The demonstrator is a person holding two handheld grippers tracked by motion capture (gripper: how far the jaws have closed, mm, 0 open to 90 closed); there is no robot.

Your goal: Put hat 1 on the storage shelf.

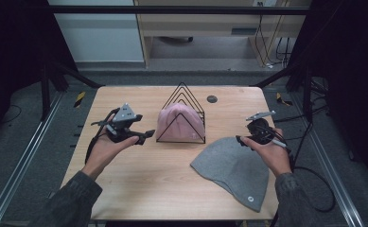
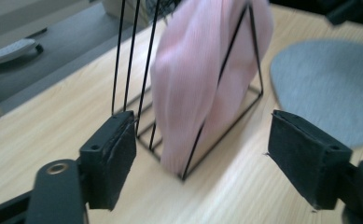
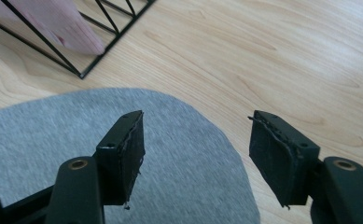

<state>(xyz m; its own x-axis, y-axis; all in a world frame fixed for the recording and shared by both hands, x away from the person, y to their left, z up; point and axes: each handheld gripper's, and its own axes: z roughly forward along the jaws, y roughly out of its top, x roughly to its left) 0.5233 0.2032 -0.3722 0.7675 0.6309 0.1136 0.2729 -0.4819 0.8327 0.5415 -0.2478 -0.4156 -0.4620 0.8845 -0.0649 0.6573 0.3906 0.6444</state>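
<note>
A pink knitted hat stands wedged in a black wire triangle rack at the table's middle. A grey beanie lies flat on the wood at the right front. My left gripper hovers just left of the rack, jaws open with nothing between them; in the left gripper view the pink hat and rack sit beyond the open pads. My right gripper stands open above the beanie's far edge; the right gripper view has the grey beanie under its empty jaws.
The wooden table has bare room at the front left and centre. A small dark round disc sits near the far edge. Black frame posts and cables flank the table on both sides.
</note>
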